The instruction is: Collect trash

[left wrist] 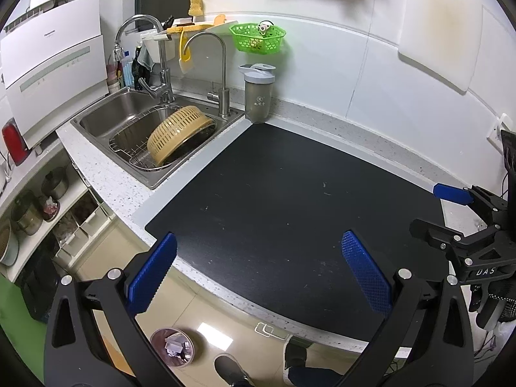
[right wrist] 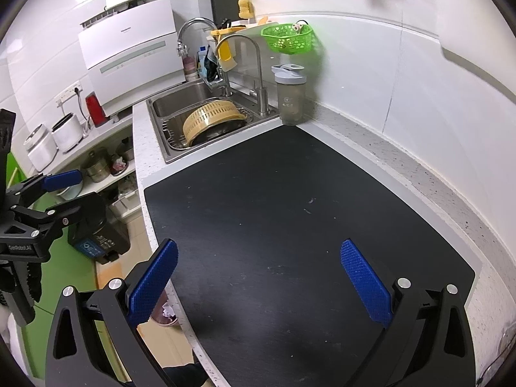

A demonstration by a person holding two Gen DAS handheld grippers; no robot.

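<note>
A small round trash bin (left wrist: 172,346) with crumpled paper in it stands on the floor below the counter edge; part of it shows in the right wrist view (right wrist: 166,317). A black mat (left wrist: 290,213) covers the counter and bears only small specks (right wrist: 309,204). My left gripper (left wrist: 258,269) is open and empty above the mat's front edge. My right gripper (right wrist: 258,277) is open and empty above the mat. Each gripper also shows in the other's view, the right one (left wrist: 445,209) and the left one (right wrist: 69,190), both open.
A steel sink (left wrist: 135,119) with a yellow colander (left wrist: 179,133) lies at the back left. A grey lidded bottle (left wrist: 258,93) stands at the wall by the faucet. A green basket (left wrist: 258,37) hangs on the wall. A person's shoes (left wrist: 232,369) are on the floor.
</note>
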